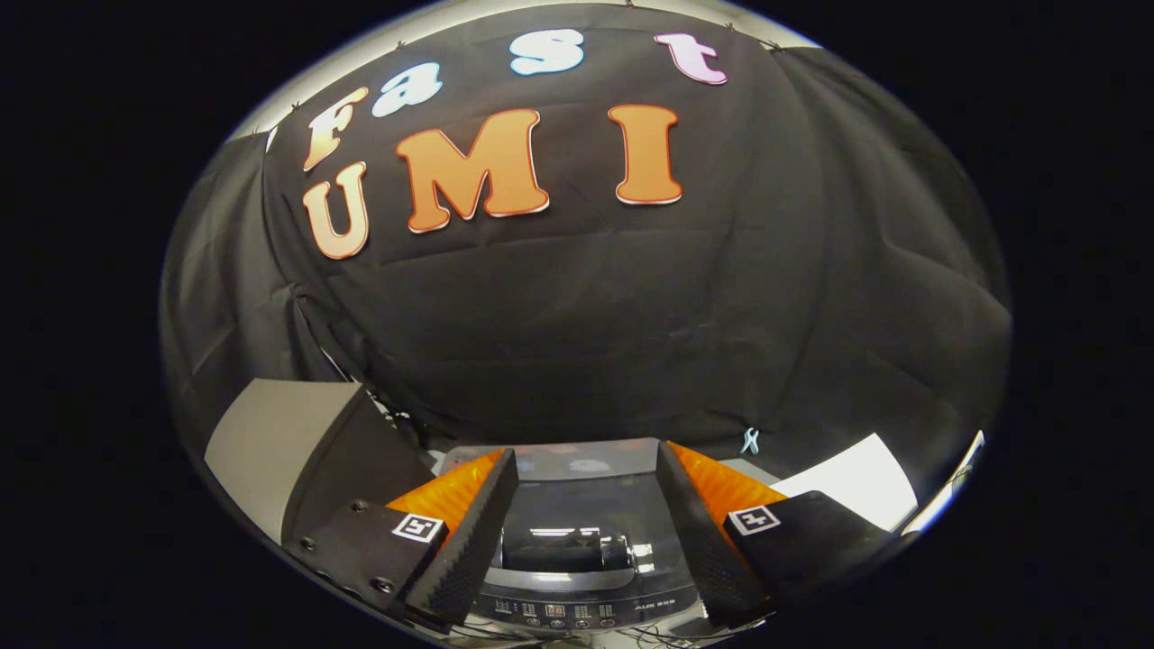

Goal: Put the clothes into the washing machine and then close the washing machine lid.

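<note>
Claw hanging over the washer, nothing in it

The gripper (586, 469) has its fingers spread wide apart, empty. The washer (577, 550) sits right below and between them, dark lid (577, 514) lying flat and shut, control panel (559, 613) on the near edge. Black cloth wall (631, 315) beyond.

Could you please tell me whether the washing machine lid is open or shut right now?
Shut: the dark glossy lid lies flat on the washing machine, reflecting the lights, seen between the open gripper jaws, which hold nothing.
</note>
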